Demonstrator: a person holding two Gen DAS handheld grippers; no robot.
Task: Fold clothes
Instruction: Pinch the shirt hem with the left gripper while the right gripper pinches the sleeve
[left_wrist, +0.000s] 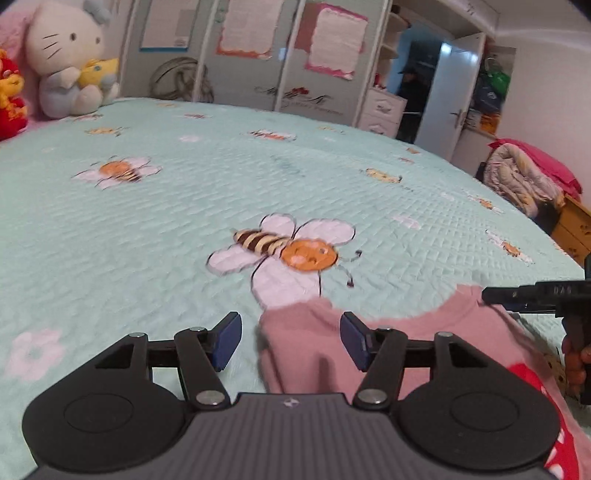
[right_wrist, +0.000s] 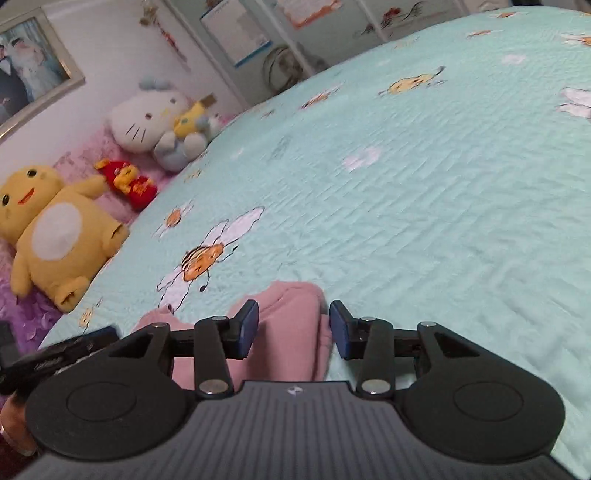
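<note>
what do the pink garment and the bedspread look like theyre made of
Pink garment: looks like a soft, thick knit, maybe fleece or sweatshirt cotton; matte, with rounded, puffy folds and a ribbed-looking edge.

Bedspread: looks like quilted cotton or a cotton blend; matte mint surface with a stitched, puckered grid and printed bees and flowers. Blur leaves the exact fibre of both open.

- Left gripper (left_wrist: 291, 341), jaws spread wide, pink garment (left_wrist: 314, 354) bunched between them.
- Bee-print bedspread (left_wrist: 184, 206) ahead of the jaws; right gripper (left_wrist: 487, 294) off to their right.
</note>
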